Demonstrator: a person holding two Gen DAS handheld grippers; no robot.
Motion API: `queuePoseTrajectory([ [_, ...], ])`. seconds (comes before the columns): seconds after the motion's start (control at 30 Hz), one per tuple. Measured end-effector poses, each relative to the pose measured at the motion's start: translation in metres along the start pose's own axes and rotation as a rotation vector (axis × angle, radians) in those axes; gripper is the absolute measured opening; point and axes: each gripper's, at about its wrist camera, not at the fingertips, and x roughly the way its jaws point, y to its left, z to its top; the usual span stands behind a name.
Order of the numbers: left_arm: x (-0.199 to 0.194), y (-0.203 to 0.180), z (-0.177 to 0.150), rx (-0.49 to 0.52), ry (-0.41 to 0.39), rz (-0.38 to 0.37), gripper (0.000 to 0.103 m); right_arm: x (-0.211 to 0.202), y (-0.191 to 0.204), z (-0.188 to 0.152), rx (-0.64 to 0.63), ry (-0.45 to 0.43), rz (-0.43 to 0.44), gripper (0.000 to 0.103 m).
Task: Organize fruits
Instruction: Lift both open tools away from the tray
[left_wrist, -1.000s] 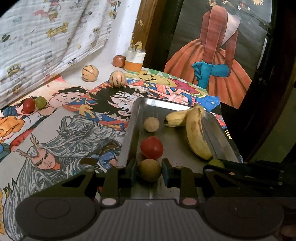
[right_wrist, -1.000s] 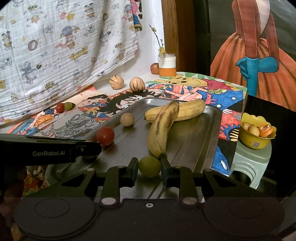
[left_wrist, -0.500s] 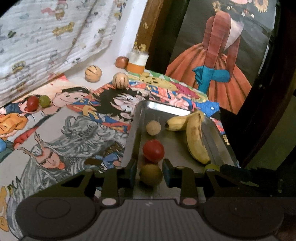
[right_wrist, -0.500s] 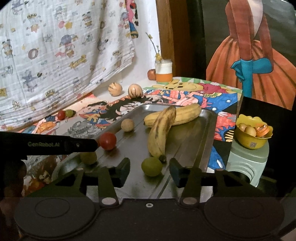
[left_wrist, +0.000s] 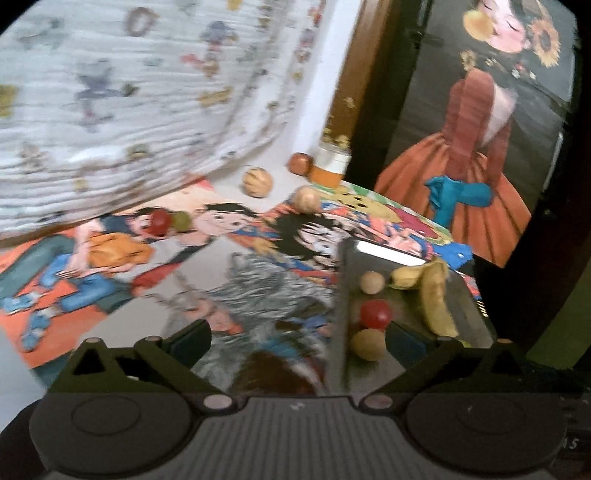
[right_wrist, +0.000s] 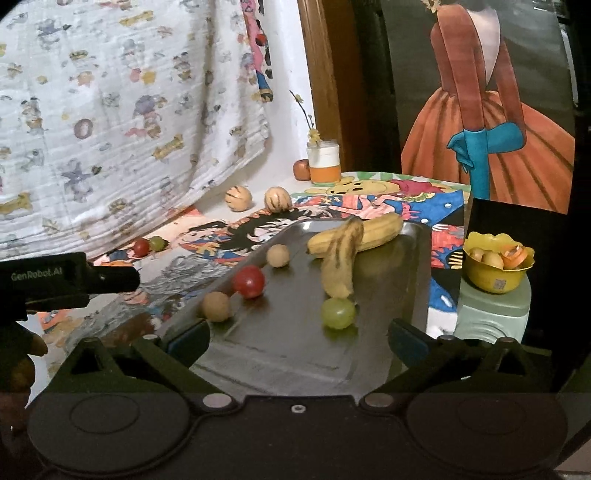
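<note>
Left gripper (left_wrist: 297, 338): its jaws have just been opening and are now standing spread wide, pinching nothing; the tan ball (left_wrist: 368, 344) is sitting free on the tray, close beside the right-hand finger rather than between the two.
Right gripper (right_wrist: 297, 338): its jaws have also just been opening and are standing spread wide; the green grape (right_wrist: 338, 313) is resting on the tray just beyond the tips, with neither pad pressing on it.
Tray (right_wrist: 419, 258): it is holding two bananas (right_wrist: 341, 258) crossed at the far end, a red tomato (right_wrist: 248, 281), a second tan ball (right_wrist: 277, 255) and the two fruits just let go.
Fruits left out: a red and green pair (right_wrist: 149, 245) is lying on the printed cloth (left_wrist: 110, 266) well apart from the tray, and two striped fruits (right_wrist: 239, 198) are sitting near the jar (right_wrist: 325, 164); an apple (right_wrist: 301, 170) is sitting just beside that jar.
Step in hand: both grippers are clearing away from the fruits they set down.
Doing it well: keeping the jaws wide while drawing back, since a brushed round fruit would likely roll.
Caution: the left view is blurring, so the gap between finger and tan ball is probably small.
</note>
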Motion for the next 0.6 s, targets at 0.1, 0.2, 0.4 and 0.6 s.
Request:
queuePoseTrajectory([
  [0.1, -0.013, 0.013, -0.002, -0.026, -0.016, 0.015, 0.103, -0.008, 0.01, -0.005, 0.009, 0.008, 0.002, 0.102],
  [0.2, -0.025, 0.022, -0.005, -0.036, -0.023, 0.032, 0.103, -0.017, 0.019, -0.01, 0.005, 0.008, 0.001, 0.102],
  [0.4, -0.052, 0.034, -0.016, -0.032, -0.033, 0.068, 0.103, -0.044, 0.036, -0.018, -0.009, -0.013, -0.014, 0.102],
  [0.6, -0.08, 0.038, -0.025, -0.027, -0.037, 0.125, 0.103, -0.074, 0.057, -0.031, -0.064, -0.028, -0.035, 0.102],
])
